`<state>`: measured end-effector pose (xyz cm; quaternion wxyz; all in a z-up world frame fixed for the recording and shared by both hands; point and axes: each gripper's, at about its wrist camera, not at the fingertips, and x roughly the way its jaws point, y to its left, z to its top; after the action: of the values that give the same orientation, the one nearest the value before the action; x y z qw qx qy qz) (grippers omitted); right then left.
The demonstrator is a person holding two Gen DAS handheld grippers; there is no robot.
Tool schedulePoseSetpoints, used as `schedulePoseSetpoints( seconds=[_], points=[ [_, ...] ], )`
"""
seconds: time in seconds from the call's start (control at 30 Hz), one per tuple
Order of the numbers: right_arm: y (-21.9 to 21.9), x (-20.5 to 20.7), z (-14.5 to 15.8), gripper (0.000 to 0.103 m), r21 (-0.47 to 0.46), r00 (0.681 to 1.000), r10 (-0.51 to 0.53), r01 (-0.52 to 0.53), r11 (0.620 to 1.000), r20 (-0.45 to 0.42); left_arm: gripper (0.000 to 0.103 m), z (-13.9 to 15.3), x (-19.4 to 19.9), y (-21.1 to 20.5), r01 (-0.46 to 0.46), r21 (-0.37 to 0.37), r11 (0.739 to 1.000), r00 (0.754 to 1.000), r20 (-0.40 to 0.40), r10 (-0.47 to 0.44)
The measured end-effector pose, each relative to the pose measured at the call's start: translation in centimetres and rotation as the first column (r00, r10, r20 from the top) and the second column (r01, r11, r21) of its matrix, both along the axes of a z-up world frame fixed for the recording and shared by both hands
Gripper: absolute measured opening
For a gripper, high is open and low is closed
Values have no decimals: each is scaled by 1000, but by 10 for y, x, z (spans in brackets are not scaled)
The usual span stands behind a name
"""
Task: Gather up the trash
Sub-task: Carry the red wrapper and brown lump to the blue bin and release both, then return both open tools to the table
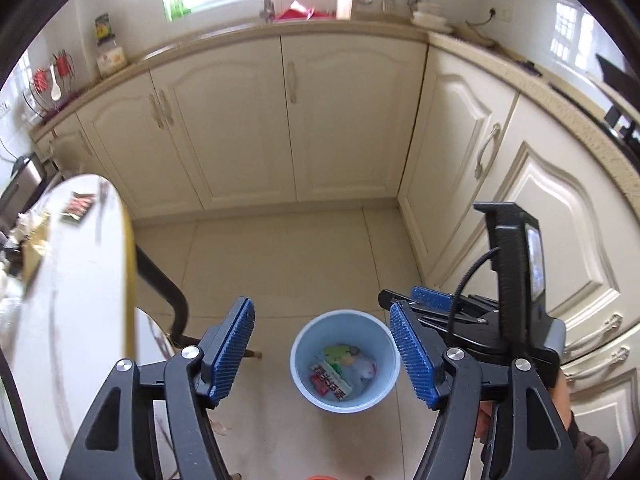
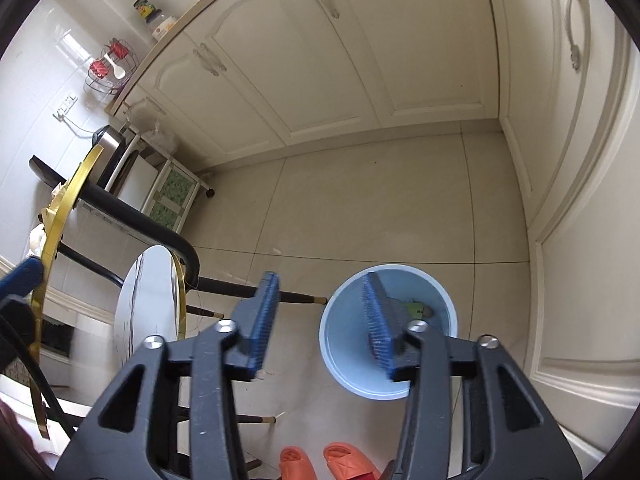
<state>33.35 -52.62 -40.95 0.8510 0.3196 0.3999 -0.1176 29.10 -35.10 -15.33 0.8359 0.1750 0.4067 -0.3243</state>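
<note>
Two grippers hung over one pale blue bin on the tiled kitchen floor, and we counted one red-and-white wrapper, one green packet and some pale crumpled scraps inside it. We saw the bin standing upright at the lower centre of the left wrist view, its round mouth facing up toward the cameras. The red-and-white wrapper lay flat at the bottom, its long axis running from upper left to lower right.

We held the left gripper with its two blue pads wide apart, the bin's mouth showing between them, nothing clasped and nothing touched. The right gripper stood moderately open and also empty; in its own view its right-hand pad overlapped the bin's rim, though we could not tell whether it touched.

One round white table with a gold edge filled the left of the frame, with one dark snack packet still lying on it. Two orange slippers showed at the bottom edge of the right wrist view.
</note>
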Motion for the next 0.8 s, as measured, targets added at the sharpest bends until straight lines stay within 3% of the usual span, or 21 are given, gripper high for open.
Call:
schedulePoseSetpoints(
  seconds=[0.27,0.37,0.5,0.67,0.8],
  points=[
    [43,-15,70,57,-83,997,17,-11,996,73,67,53,-45,77,-21,-91,996,997,71,28],
    [70,-18,102,64,-127,993,47,-33,991,112,77,71,-59,112,-42,-120,992,992,114,55],
    [115,-16,143,71,-184,981,113,-83,979,160,79,89,-81,169,-89,-161,983,983,146,113],
    [176,1,184,79,-255,957,217,-165,953,192,85,100,-97,255,-175,-193,965,959,186,211],
    [225,25,202,83,-300,934,302,-238,924,189,88,100,-88,314,-267,-202,942,932,193,306]
  ],
)
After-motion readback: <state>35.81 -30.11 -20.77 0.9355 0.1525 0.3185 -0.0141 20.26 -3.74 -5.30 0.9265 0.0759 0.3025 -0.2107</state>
